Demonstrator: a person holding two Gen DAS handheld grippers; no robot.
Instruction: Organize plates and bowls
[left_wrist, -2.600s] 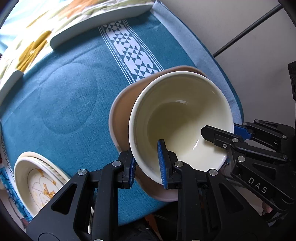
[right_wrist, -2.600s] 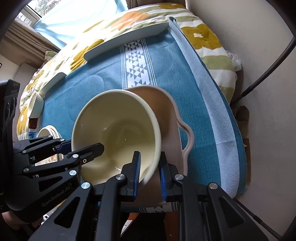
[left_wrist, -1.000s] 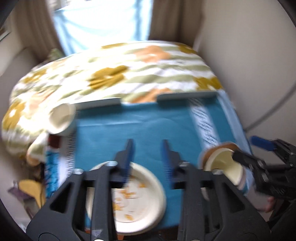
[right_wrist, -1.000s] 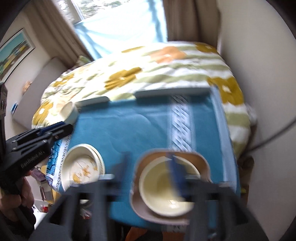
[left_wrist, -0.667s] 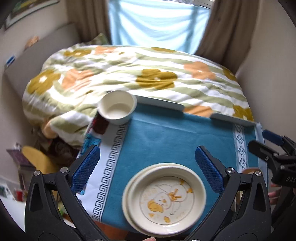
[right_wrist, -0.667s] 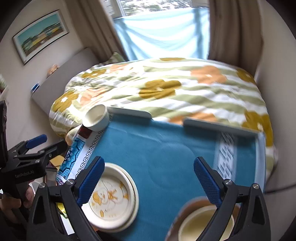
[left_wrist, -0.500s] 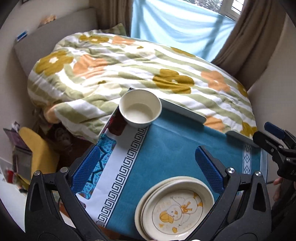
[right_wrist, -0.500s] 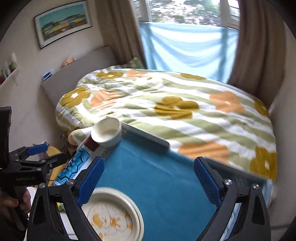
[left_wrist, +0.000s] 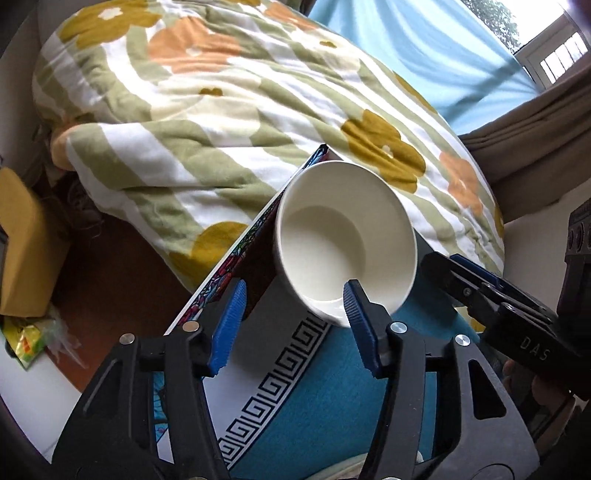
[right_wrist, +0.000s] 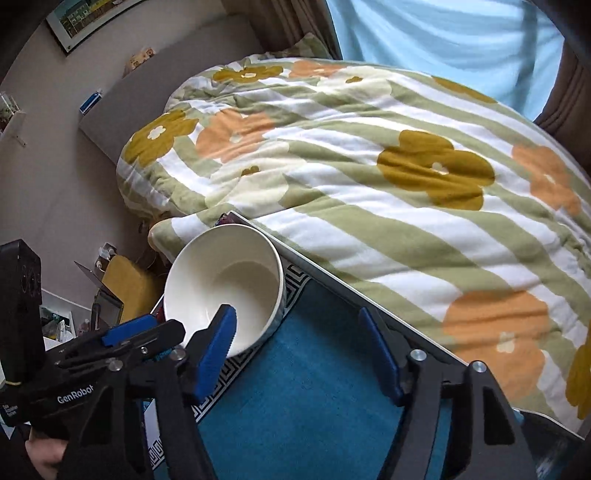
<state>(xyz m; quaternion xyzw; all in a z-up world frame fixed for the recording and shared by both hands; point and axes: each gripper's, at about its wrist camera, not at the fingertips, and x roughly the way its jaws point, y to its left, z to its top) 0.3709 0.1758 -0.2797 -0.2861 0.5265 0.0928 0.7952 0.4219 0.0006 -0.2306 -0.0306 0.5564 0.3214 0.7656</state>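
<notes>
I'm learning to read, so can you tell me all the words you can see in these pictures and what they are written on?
"DAS": white letters on the black body of the right hand-held gripper, seen from the left wrist camera.
"GenRobot": white letters on the black body of the left hand-held gripper, seen from the right wrist camera.
Tiny white print below "GenRobot" on that same body: too small to read.
The white bowl carries no writing.

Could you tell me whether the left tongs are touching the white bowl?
Cannot tell: in the left wrist view one pad of the left tongs overlaps the bowl rim, no plain contact or gap.
</notes>
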